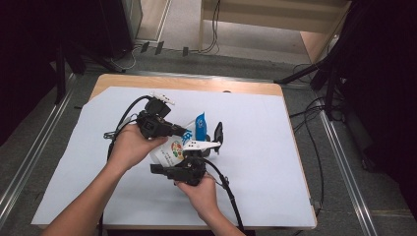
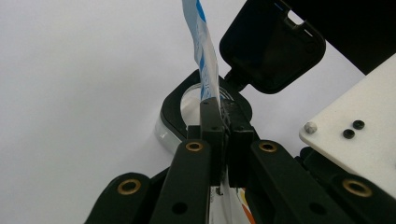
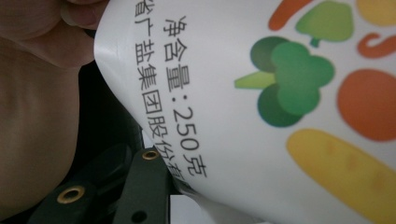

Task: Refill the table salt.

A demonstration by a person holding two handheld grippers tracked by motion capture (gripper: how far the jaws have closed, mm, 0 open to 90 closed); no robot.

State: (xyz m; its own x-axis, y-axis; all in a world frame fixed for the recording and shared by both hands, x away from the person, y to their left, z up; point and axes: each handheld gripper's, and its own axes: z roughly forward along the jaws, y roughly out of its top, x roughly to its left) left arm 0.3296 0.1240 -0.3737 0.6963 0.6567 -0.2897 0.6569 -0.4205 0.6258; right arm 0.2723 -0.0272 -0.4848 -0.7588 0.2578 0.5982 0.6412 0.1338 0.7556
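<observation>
A white salt bag [image 1: 173, 148] printed with vegetables and a blue top is held up over the table's middle. My left gripper [image 1: 186, 132] is shut on its blue-and-white top edge [image 2: 205, 56], with the jaws pinched together on the strip [image 2: 223, 121]. Just beyond stands a black-rimmed clear container [image 2: 175, 105] with its flip lid [image 2: 273, 44] open, also seen as the container [image 1: 215, 136]. My right gripper [image 1: 179, 156] holds the bag's lower body. In the right gripper view the bag [image 3: 261, 116] lies against one black finger [image 3: 144, 182] and hides the other.
A pale sheet [image 1: 255, 162] covers the wooden table [image 1: 196, 83]. The left hand [image 3: 37, 116] sits close beside the bag. The right gripper's white plate [image 2: 355, 130] is near the container's lid. Cables and dark stands lie on the floor around the table.
</observation>
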